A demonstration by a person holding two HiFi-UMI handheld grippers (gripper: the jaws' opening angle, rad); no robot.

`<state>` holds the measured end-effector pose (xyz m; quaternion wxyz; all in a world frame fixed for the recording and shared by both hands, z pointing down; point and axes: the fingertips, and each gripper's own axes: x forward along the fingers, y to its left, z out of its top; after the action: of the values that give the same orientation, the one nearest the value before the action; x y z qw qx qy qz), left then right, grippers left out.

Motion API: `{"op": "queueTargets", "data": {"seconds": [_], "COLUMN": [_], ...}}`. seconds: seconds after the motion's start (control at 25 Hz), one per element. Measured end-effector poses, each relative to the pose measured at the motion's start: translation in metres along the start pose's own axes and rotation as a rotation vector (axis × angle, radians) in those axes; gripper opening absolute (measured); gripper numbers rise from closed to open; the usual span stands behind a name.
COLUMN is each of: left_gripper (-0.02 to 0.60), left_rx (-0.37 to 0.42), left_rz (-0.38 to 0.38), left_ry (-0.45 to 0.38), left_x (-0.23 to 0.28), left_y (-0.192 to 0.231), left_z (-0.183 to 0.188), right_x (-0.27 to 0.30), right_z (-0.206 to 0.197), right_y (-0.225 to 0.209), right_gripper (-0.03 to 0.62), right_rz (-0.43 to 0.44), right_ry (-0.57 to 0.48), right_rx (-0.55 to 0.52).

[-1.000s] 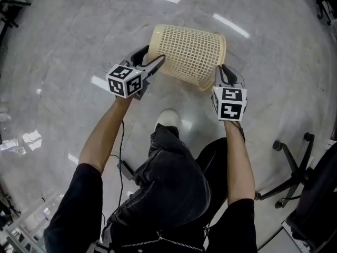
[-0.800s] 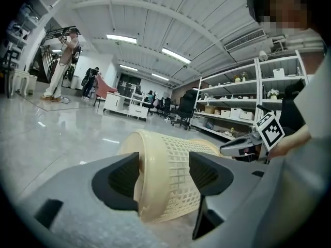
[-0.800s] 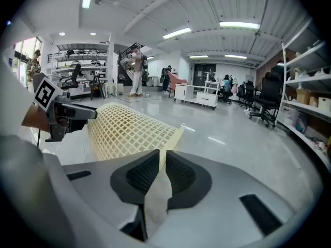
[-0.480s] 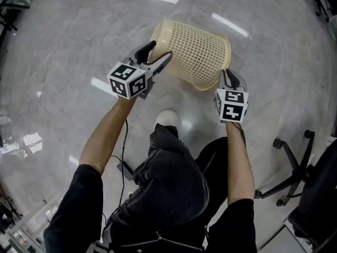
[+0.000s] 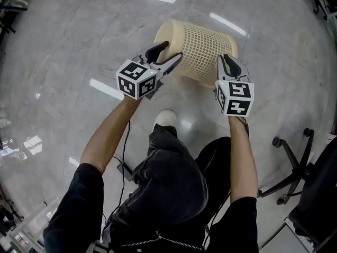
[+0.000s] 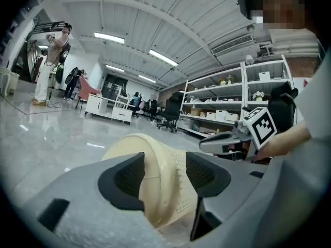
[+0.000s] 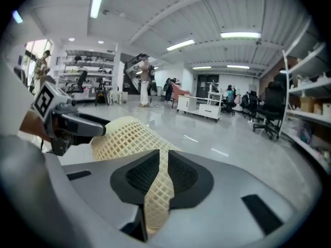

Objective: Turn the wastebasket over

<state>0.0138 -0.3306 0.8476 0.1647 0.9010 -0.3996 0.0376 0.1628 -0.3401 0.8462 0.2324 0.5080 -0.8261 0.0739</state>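
The cream mesh wastebasket (image 5: 202,49) hangs above the floor, tipped on its side, its solid base to the left. My right gripper (image 5: 227,61) is shut on the mesh wall at its rim, seen pinched between the pads in the right gripper view (image 7: 163,175). My left gripper (image 5: 171,51) straddles the base edge: one finger lies over the solid bottom, the other over the mesh side. Its jaws have just been closing with the wastebasket (image 6: 155,174) between them, and I see no pad pressing on it. The basket's opening is hidden.
A person's white shoe (image 5: 167,119) stands on the glossy grey floor (image 5: 63,46) below the basket. A black cable (image 5: 124,152) hangs by the left arm. An office chair's base (image 5: 295,165) is at the right. Shelving (image 6: 232,102) and more chairs (image 7: 269,112) lie farther off.
Both grippers have risen and moved away from the body with the basket. The basket has turned so its base faces more to the left and up. The left jaws have narrowed a little.
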Motion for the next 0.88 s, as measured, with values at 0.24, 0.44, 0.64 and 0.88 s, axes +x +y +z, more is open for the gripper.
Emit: {"op": "queueTargets", "data": {"seconds": [0.24, 0.44, 0.64, 0.88], "left_gripper": [0.242, 0.242, 0.242, 0.242], "left_rx": [-0.015, -0.042, -0.047, -0.067], "left_rz": [-0.052, -0.062, -0.110, -0.169], "left_ry": [-0.008, -0.028, -0.032, -0.043], "left_x": [0.011, 0.014, 0.026, 0.041], "left_y": [-0.022, -0.018, -0.029, -0.047], "left_z": [0.001, 0.007, 0.014, 0.020], "right_x": [0.040, 0.044, 0.038, 0.021], "right_z": [-0.035, -0.032, -0.038, -0.058], "right_y": [0.007, 0.004, -0.008, -0.017], "right_gripper": [0.012, 0.012, 0.012, 0.012], "right_rz": [0.026, 0.033, 0.003, -0.034], "right_ry": [0.107, 0.099, 0.123, 0.153], "right_rx": [-0.024, 0.019, 0.022, 0.022]}}
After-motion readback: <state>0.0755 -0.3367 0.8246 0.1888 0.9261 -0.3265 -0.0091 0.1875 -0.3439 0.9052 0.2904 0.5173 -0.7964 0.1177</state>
